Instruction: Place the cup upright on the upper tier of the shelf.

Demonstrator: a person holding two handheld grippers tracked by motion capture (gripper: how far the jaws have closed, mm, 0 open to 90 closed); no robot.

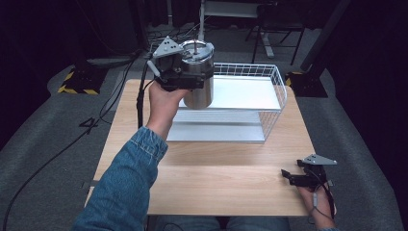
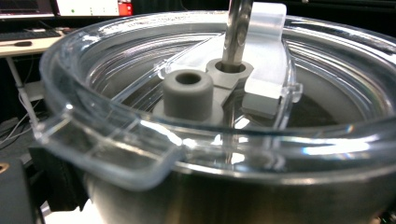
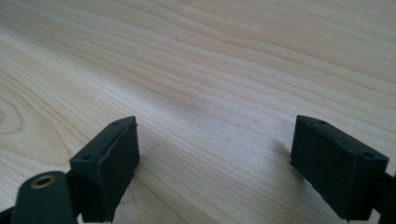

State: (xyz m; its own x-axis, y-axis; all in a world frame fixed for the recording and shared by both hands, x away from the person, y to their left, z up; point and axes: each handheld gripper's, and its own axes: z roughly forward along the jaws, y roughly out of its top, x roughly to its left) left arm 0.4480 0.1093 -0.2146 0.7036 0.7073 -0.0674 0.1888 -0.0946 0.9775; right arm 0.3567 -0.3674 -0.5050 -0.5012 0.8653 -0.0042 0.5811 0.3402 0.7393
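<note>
1. Up top, high view: we hold the left gripper (image 1: 185,79) clamped on a steel tumbler (image 1: 198,77), lifted over the near-left corner of the white wire basket (image 1: 276,91), which sits on the wooden table (image 1: 211,178). A straw (image 1: 196,47) sticks up through the tumbler's clear lid (image 1: 197,48). Our right gripper (image 1: 300,177) rests low on the table, well apart from the basket, toward the near-right edge, w/ jaws spread wide.
2. Left gripper view: we're v. close to the lid (image 2: 187,116), steel tumbler wall (image 2: 243,200) below it. Straw (image 2: 236,32) goes through a grey hole beside a grey stopper (image 2: 188,93). Jaws hidden here.
3. Right gripper view: our right gripper (image 3: 215,168) has jaws wide apart, nothing betw. them, just above the table (image 3: 210,70).
</note>
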